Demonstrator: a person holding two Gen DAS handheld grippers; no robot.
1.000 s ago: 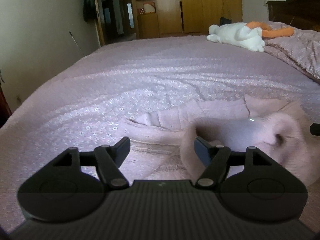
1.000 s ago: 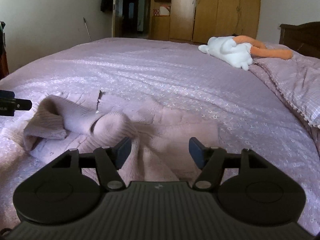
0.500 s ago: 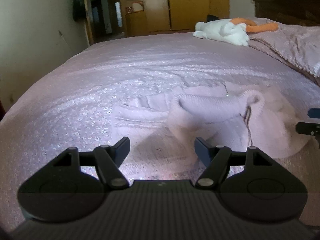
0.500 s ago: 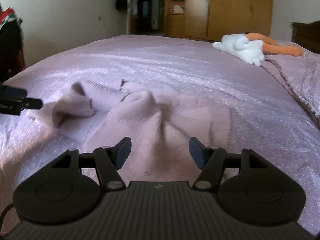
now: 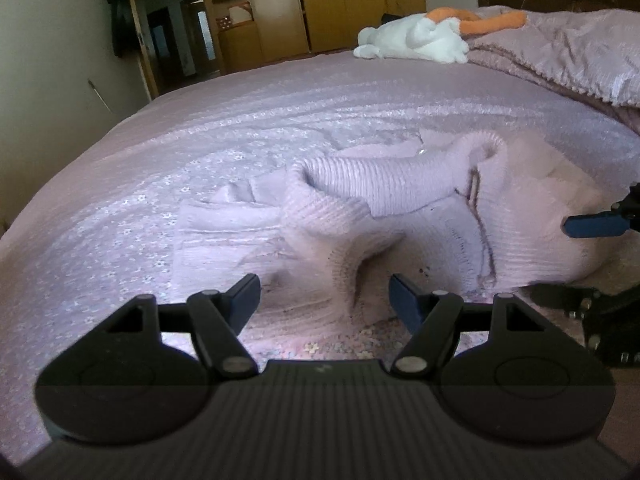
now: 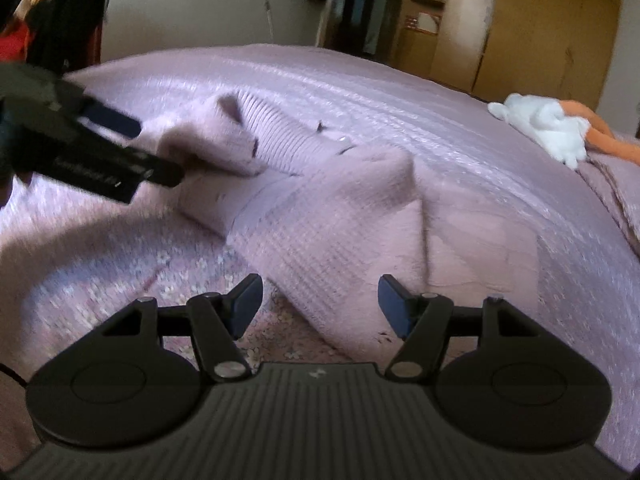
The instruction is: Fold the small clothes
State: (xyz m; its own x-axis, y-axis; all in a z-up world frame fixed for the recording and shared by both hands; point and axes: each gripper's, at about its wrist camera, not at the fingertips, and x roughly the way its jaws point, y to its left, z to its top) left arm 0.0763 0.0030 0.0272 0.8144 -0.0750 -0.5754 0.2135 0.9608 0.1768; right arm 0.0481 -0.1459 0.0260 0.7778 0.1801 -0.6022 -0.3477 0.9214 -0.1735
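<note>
bed (image 5: 280, 120), sweater (image 5: 400, 208), plush toy (image 5: 416, 40) beyond

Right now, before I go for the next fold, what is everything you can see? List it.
sweater: one, pale pink knit, crumpled near the bed's front edge, not yet folded
bedspread: one, lilac with small flowers, covers the bed
blanket: one, lilac, bunched at far right
plush toy: one, white with orange parts, far side of the bed
wardrobe: wooden, yellow-brown, back wall
dark clothing: hanging by the doorway
left tool: black, open, empty, in front of the sweater
right tool: black, open, empty, at the sweater's near edge
</note>
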